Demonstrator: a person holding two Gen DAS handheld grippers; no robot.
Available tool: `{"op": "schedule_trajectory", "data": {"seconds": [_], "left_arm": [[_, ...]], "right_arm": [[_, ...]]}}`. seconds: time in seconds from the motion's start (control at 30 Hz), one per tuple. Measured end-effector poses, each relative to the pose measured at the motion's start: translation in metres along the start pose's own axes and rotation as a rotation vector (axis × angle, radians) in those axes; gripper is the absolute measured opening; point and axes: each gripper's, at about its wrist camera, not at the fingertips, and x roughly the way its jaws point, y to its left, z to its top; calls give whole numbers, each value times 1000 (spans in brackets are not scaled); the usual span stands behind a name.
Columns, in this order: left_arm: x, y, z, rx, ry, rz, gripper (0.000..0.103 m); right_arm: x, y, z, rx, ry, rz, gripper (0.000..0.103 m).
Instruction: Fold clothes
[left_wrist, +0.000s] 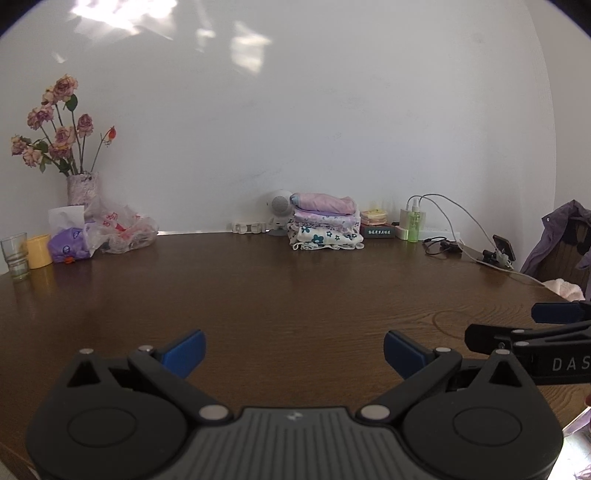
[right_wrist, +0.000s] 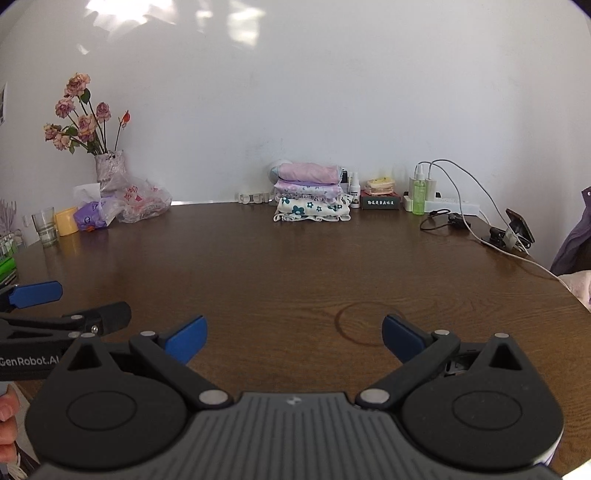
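Note:
A stack of folded clothes (left_wrist: 325, 223), pink and purple on top and white with blue flowers below, sits at the far edge of the brown table (left_wrist: 280, 295) against the wall; it also shows in the right wrist view (right_wrist: 312, 197). My left gripper (left_wrist: 294, 352) is open and empty above the near table edge. My right gripper (right_wrist: 294, 338) is open and empty beside it. A pale pink cloth (left_wrist: 565, 288) lies at the table's right edge, partly out of view.
A vase of dried roses (left_wrist: 82, 188), plastic bags (left_wrist: 118, 229), a glass (left_wrist: 15, 256) and a yellow cup (left_wrist: 38, 251) stand at the back left. A green spray bottle (left_wrist: 414, 221), cables and a phone clip (left_wrist: 500, 253) are at the back right. A purple jacket (left_wrist: 561, 236) hangs at right.

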Motion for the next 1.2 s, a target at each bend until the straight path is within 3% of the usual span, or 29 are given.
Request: {"op": "schedule_trajectory", "data": {"seconds": [0.2, 0.4, 0.57, 1.2], "left_arm": [[-15, 3, -22, -12, 41, -1, 103], [-30, -3, -30, 10, 5, -23, 103], [-33, -10, -31, 18, 29, 20, 103], [-32, -1, -35, -41, 50, 6, 103]], "right_arm": [[-18, 8, -21, 10, 19, -31, 103], [-26, 13, -33, 10, 34, -62, 103], [-30, 13, -36, 40, 39, -59, 103], [-27, 17, -35, 57, 66, -45, 103]]}}
